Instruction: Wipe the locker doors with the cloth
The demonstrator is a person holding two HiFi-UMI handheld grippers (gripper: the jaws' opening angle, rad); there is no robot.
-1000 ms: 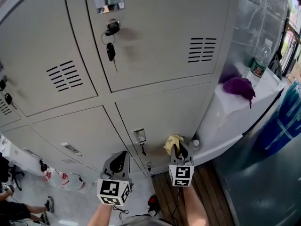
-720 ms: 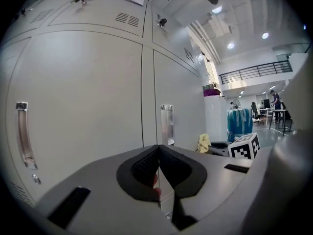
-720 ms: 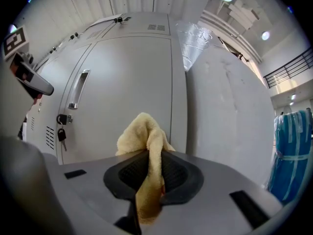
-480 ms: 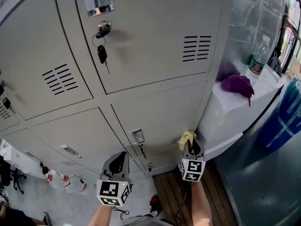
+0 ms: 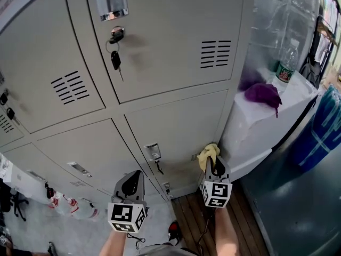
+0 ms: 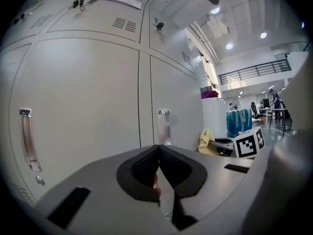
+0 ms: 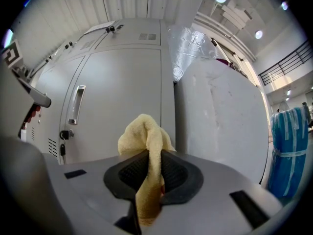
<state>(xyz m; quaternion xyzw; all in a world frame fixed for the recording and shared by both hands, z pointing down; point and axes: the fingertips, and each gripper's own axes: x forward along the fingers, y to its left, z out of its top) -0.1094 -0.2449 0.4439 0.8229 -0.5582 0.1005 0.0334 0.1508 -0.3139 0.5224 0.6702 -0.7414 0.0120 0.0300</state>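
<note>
One yellow cloth (image 5: 208, 154), one purple cloth (image 5: 262, 94), one bottle (image 5: 286, 66), one key (image 5: 115, 61), and two claws: left claw (image 5: 135, 174), right claw (image 5: 214, 163).

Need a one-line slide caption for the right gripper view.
Right gripper shut on a yellow cloth, facing the grey locker doors.

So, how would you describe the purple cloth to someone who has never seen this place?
Right of the grey lockers stands a white cabinet. The purple cloth lies crumpled on its top, beside a green-labelled bottle. Unlike the yellow cloth in the right gripper, it is dark and lies free.
</note>
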